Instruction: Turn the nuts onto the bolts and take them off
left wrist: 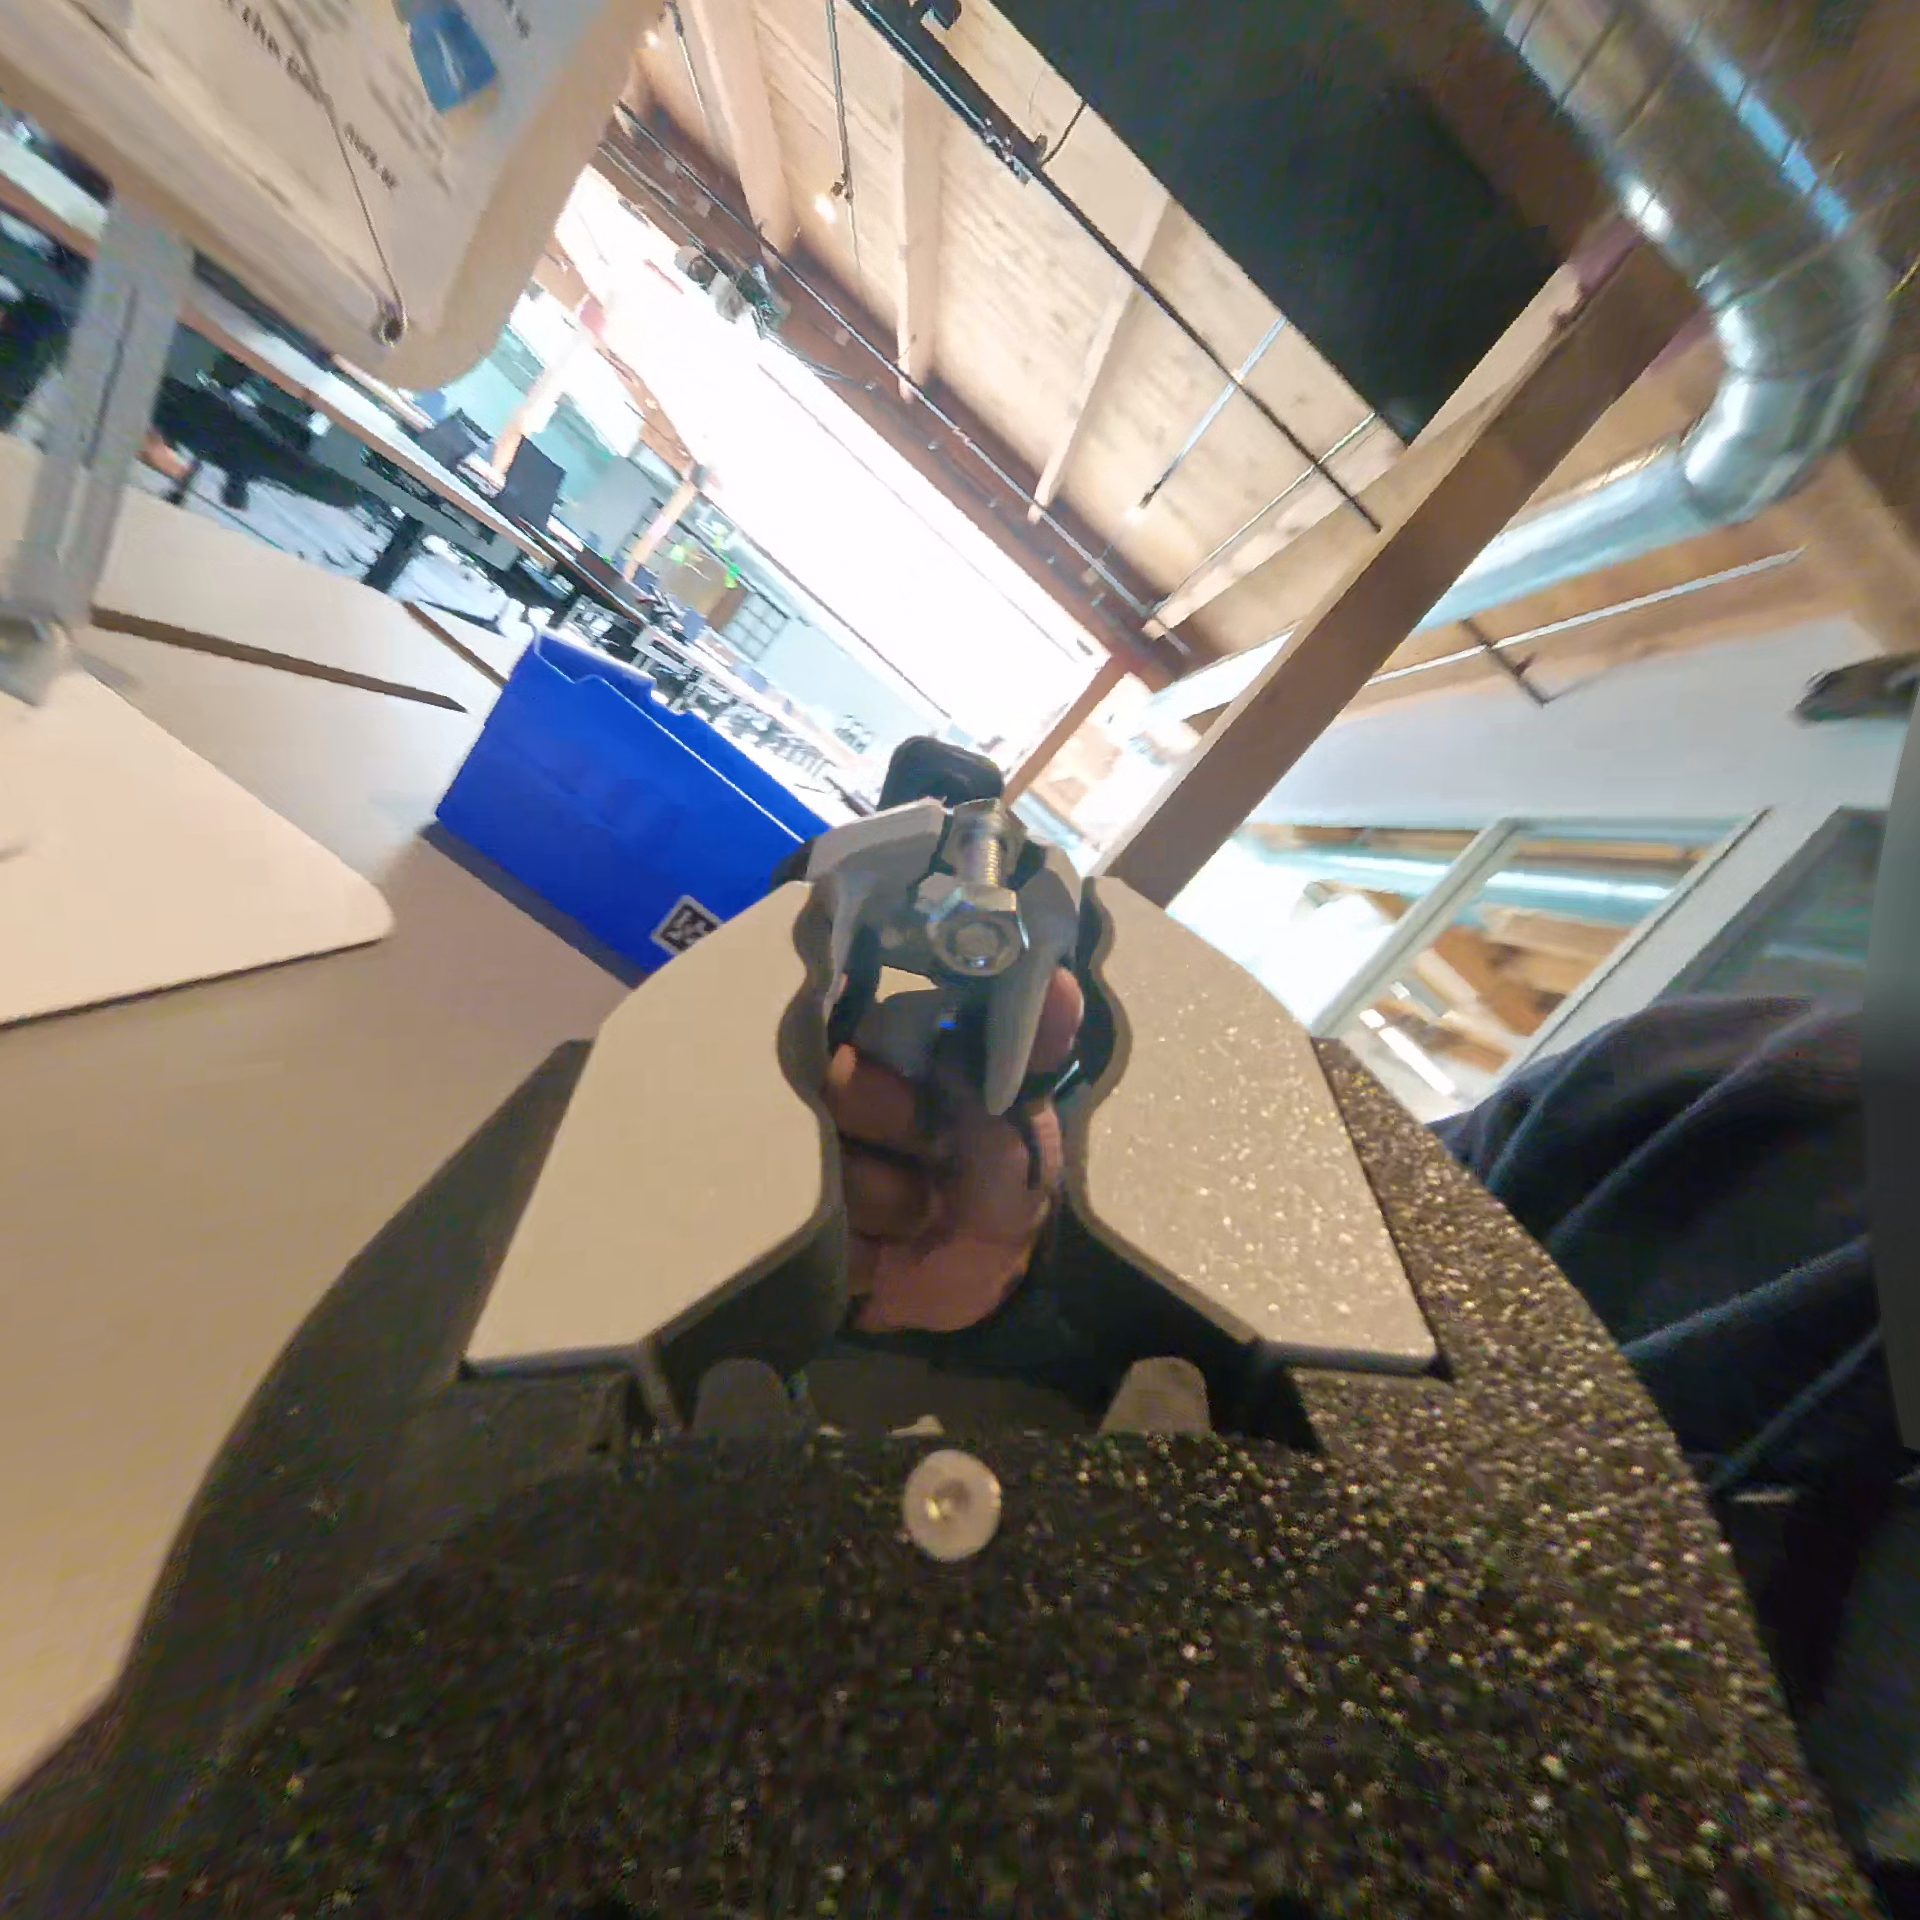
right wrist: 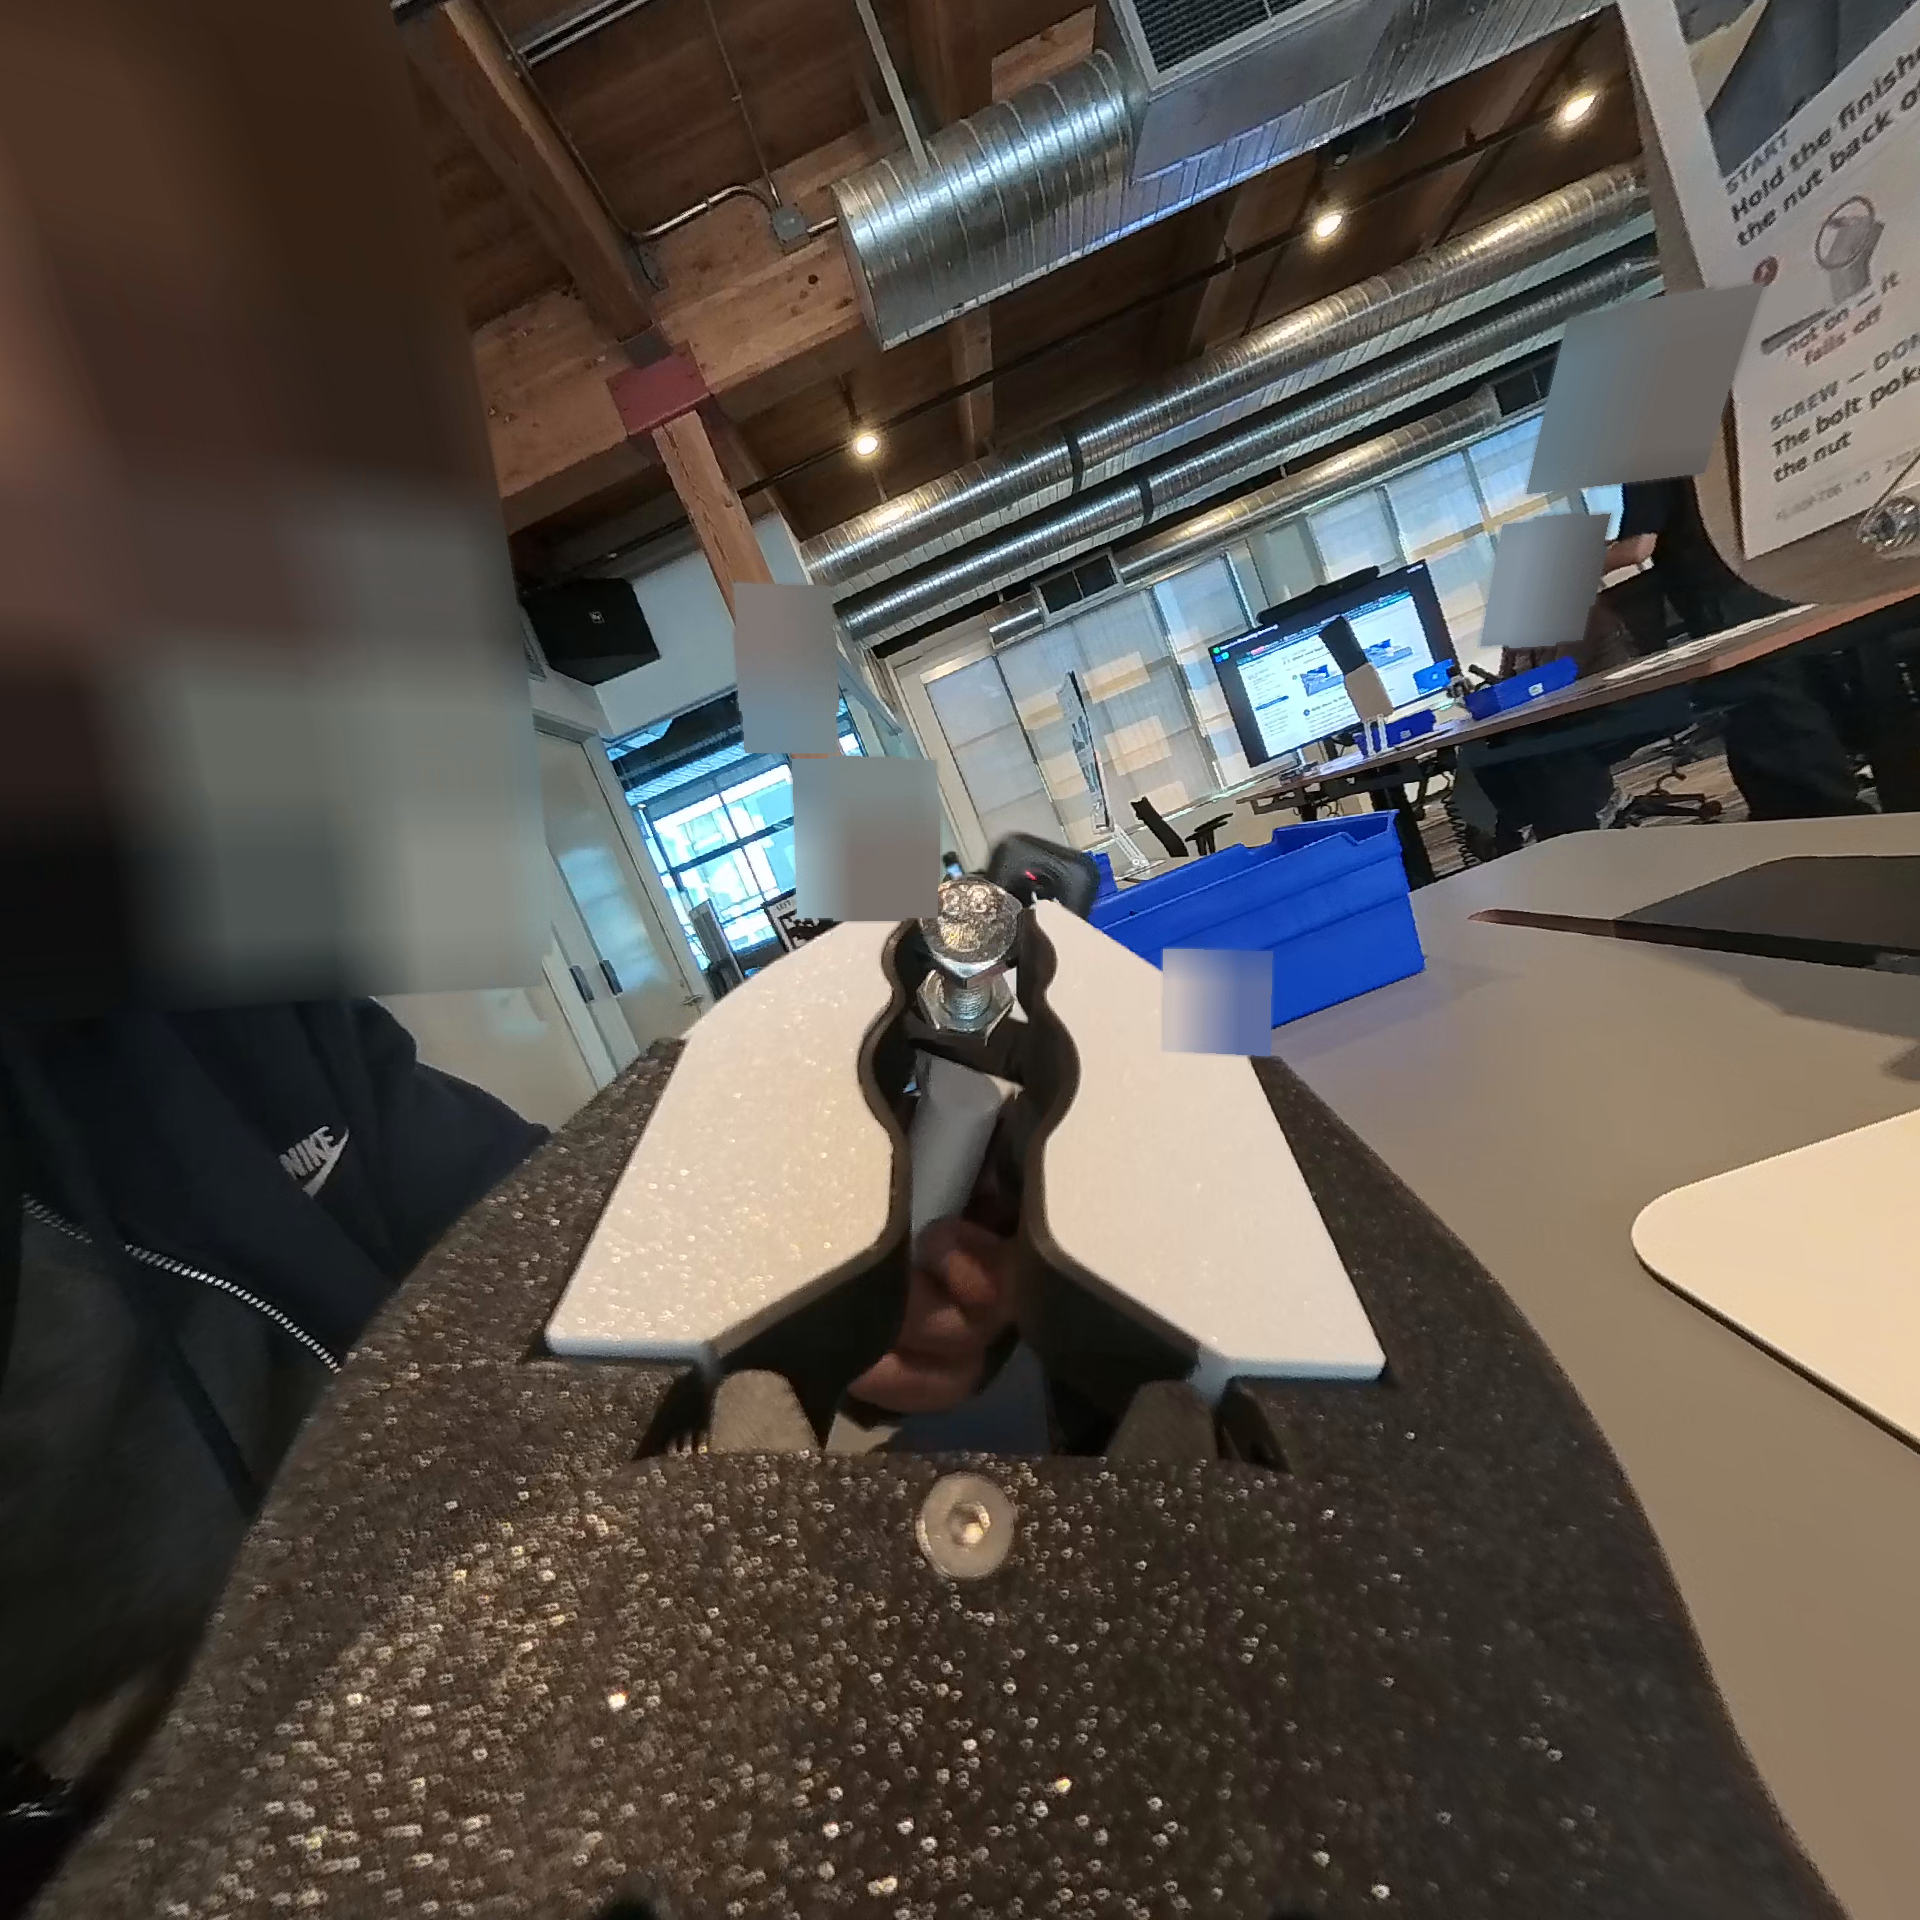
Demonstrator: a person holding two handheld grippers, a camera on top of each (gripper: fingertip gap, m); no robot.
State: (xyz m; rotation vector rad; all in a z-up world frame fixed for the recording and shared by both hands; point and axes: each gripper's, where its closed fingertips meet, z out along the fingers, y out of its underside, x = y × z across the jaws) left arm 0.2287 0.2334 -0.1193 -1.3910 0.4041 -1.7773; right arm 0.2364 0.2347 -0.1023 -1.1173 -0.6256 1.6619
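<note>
Two close, upward-tilted wrist views, seemingly face to face, sharing blue bin.

Bolt: shiny steel, short threaded shank, rounded head, held up in air, well above table. Nut: silver hex, sits on threads, small gap below head. Seen from other side, nut faces camera, shank end flush-ish in its hole, threads running away behind it.

open-plan office/lab | desks | monitor | exposed ducts
</note>
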